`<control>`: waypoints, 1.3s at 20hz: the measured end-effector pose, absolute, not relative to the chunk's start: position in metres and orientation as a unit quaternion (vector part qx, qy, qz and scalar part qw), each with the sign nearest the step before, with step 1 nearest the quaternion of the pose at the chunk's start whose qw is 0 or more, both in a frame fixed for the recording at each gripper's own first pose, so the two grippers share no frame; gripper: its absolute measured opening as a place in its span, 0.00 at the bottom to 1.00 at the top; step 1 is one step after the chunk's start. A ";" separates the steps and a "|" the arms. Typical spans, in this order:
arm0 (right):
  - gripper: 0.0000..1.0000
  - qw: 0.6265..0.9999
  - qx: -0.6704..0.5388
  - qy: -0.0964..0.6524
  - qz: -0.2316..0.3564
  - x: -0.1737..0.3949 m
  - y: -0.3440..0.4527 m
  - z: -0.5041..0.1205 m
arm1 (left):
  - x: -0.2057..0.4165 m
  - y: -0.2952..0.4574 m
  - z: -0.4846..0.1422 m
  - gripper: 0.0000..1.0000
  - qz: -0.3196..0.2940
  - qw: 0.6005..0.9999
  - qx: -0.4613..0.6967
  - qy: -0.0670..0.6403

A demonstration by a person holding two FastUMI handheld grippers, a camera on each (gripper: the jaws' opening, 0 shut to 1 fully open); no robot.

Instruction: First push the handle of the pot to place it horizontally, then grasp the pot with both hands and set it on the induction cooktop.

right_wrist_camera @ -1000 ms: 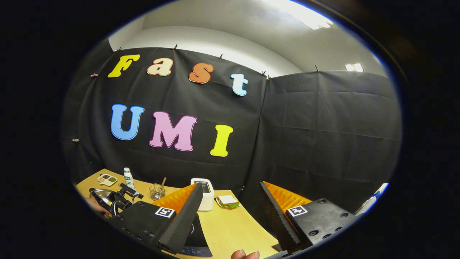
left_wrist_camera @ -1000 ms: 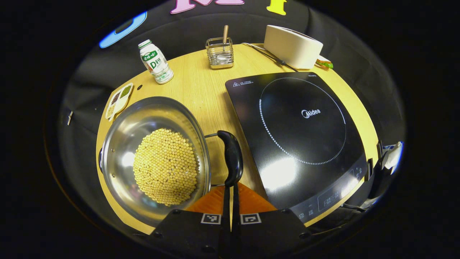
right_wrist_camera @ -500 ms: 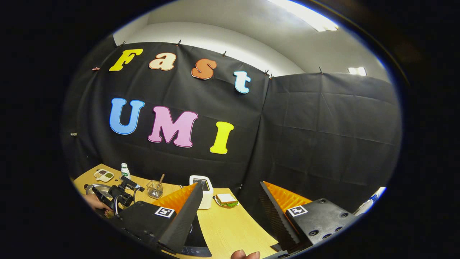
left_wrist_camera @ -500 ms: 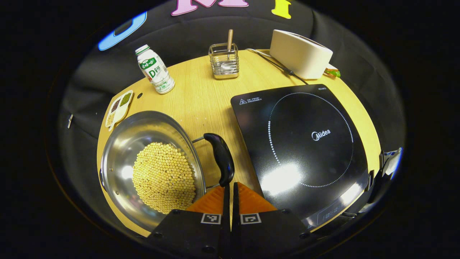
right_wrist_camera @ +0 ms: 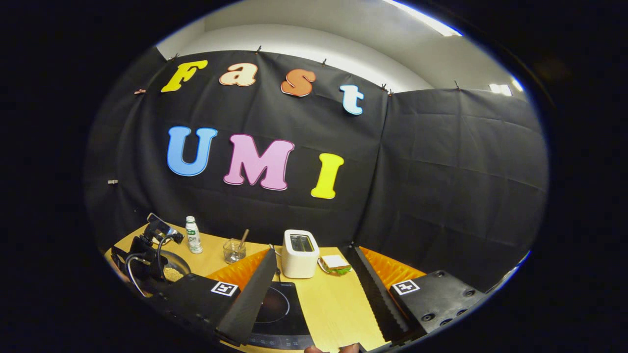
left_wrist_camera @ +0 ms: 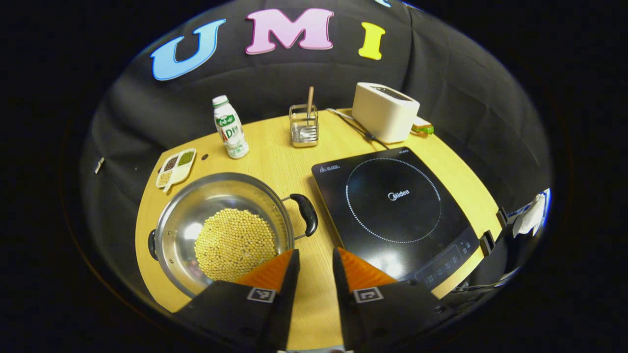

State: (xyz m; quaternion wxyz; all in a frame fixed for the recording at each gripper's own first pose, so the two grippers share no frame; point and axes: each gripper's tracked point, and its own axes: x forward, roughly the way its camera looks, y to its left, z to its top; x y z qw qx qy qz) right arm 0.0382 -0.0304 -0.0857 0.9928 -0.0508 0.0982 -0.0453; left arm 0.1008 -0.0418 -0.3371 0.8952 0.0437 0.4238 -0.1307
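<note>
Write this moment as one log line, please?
left gripper: open, above table near pot | right gripper: open, raised | pot: beside induction cooktop, not on it

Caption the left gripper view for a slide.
Open left gripper above table, between bean-filled pot and induction cooktop.

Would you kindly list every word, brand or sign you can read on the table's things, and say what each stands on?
"Midea": in the middle of the induction cooktop.
warning triangle: a sign at the cooktop's rear left corner; the print beside it is too small to read.
control panel print at the cooktop's front edge: too small to read.
bottle label: too blurred to read.
</note>
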 end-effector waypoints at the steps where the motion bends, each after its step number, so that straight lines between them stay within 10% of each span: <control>1: 0.98 0.993 -0.046 0.107 -0.027 0.042 -0.018 -0.093 | 0.100 -0.037 -0.328 0.60 -0.131 0.903 0.038 0.408; 5: 0.98 0.988 -0.003 0.149 0.041 0.056 0.042 -0.118 | 0.095 -0.004 -0.292 0.97 -0.103 0.928 -0.006 0.359; 26: 0.99 0.903 0.032 0.386 0.186 0.113 0.256 -0.365 | 0.123 0.266 -0.370 0.95 0.019 0.924 -0.039 0.379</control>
